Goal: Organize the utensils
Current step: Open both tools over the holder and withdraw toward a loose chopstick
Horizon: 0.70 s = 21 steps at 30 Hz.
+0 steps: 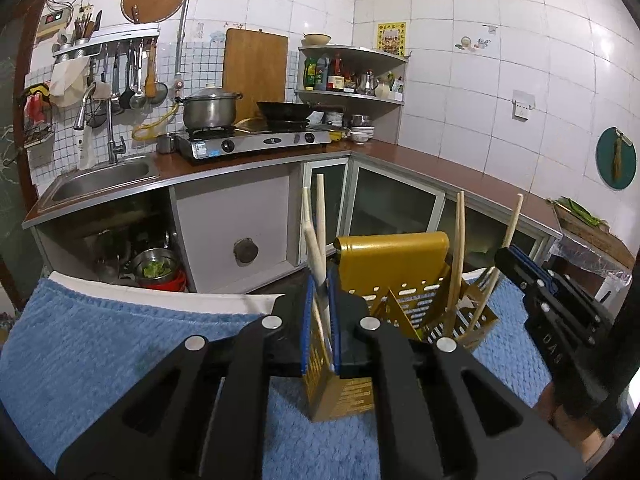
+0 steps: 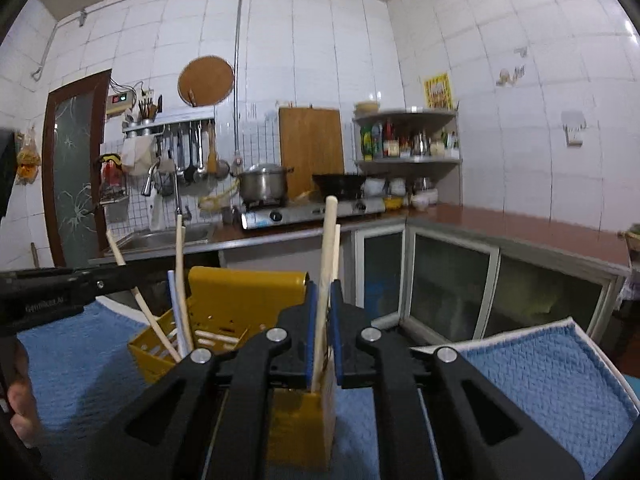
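Note:
A yellow perforated utensil holder [image 1: 392, 272] stands on a blue towel [image 1: 100, 344]; it also shows in the right wrist view [image 2: 240, 296]. Several pale wooden utensils stand in it. My left gripper [image 1: 320, 320] is shut on two wooden handles [image 1: 316, 240] that reach down into the holder's near left compartment. My right gripper [image 2: 322, 332] is shut on a wooden stick [image 2: 327, 264] whose lower end is inside a compartment of the holder. The right gripper shows at the right of the left wrist view [image 1: 524, 276], by a leaning stick [image 1: 508, 236].
Behind the towel is an L-shaped kitchen counter [image 1: 440, 168] with a sink [image 1: 104, 176], a gas stove [image 1: 256, 140] carrying a pot and a wok, and a corner shelf [image 1: 352, 76] of bottles. Hanging ladles [image 1: 132, 76] line the wall.

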{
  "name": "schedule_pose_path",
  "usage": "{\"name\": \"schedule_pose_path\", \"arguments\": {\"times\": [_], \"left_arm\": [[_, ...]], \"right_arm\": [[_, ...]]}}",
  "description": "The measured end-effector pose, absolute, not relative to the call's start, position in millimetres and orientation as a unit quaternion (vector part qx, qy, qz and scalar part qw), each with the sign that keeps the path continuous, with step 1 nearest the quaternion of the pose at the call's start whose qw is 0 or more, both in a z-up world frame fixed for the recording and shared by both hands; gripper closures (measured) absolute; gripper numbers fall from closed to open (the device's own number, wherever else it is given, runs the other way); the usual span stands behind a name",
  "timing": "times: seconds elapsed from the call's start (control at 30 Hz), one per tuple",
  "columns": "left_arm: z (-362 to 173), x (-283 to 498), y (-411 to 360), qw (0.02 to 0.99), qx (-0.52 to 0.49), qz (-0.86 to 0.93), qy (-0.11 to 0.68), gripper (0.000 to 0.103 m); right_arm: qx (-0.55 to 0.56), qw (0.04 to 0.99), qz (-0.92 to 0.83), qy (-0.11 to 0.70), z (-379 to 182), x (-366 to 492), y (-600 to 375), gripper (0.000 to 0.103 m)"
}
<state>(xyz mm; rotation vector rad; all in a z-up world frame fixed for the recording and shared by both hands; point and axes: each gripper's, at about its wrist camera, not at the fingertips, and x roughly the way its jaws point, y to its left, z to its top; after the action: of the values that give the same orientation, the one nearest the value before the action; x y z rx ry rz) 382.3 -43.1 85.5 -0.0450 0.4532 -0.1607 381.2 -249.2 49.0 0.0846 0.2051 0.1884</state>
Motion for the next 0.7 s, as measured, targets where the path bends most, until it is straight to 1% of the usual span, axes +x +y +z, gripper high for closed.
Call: {"name": "schedule_pose_path", "arguments": {"times": [0.03,0.07,0.1,0.13,0.17,0.23,0.27,0.33,0.37,0.4,0.43,0.5,0.53,0.7], "left_arm": [[88.0,380.0,-41.6,0.971,-0.023,-0.079,0.224,0.085],[91.4,374.0,-39.0,0.971,-0.026,-0.079,0.223,0.079],[95.3,367.1,-36.0,0.972,-0.028,-0.076,0.220,0.066],[99.2,359.3,-33.0,0.973,-0.029,-0.074,0.216,0.054],[102.3,352.1,-30.6,0.974,-0.026,-0.072,0.213,0.048],[105.2,338.2,-26.2,0.975,-0.020,-0.067,0.213,0.035],[104.8,333.7,-24.2,0.974,-0.018,-0.065,0.216,0.032],[100.7,323.8,-17.7,0.972,-0.019,-0.061,0.228,0.021],[95.9,316.0,-11.4,0.970,-0.025,-0.062,0.233,0.019],[92.2,311.3,-7.7,0.969,-0.028,-0.060,0.236,0.013],[85.8,304.5,-2.7,0.968,-0.031,-0.054,0.241,0.010],[73.8,294.8,4.9,0.965,-0.032,-0.049,0.254,0.007],[68.6,291.5,7.6,0.964,-0.033,-0.048,0.260,0.005],[31.6,277.7,22.5,0.949,-0.048,-0.037,0.310,0.005]], "right_arm": [[0.045,0.989,0.095,0.103,53.5,377.6,-251.0,0.095],[0.045,0.989,0.094,0.105,60.3,371.1,-253.3,0.089],[0.044,0.989,0.093,0.107,63.6,366.9,-254.0,0.082],[0.044,0.989,0.092,0.109,68.3,361.1,-255.4,0.064],[0.043,0.989,0.090,0.109,73.7,351.7,-257.1,0.056],[0.032,0.989,0.089,0.112,78.1,339.1,-257.8,0.056],[0.028,0.989,0.086,0.120,79.1,333.5,-257.5,0.055],[0.031,0.985,0.084,0.144,75.4,321.2,-258.1,0.052],[0.035,0.984,0.083,0.155,72.3,315.7,-258.5,0.048],[0.039,0.981,0.081,0.173,66.8,309.3,-258.1,0.046],[0.039,0.978,0.082,0.186,60.9,304.5,-257.1,0.046],[0.036,0.973,0.081,0.215,45.6,294.7,-251.6,0.045],[0.035,0.969,0.079,0.230,36.8,290.4,-248.5,0.045],[0.033,0.953,0.085,0.288,-8.8,276.2,-229.3,0.045]]}}
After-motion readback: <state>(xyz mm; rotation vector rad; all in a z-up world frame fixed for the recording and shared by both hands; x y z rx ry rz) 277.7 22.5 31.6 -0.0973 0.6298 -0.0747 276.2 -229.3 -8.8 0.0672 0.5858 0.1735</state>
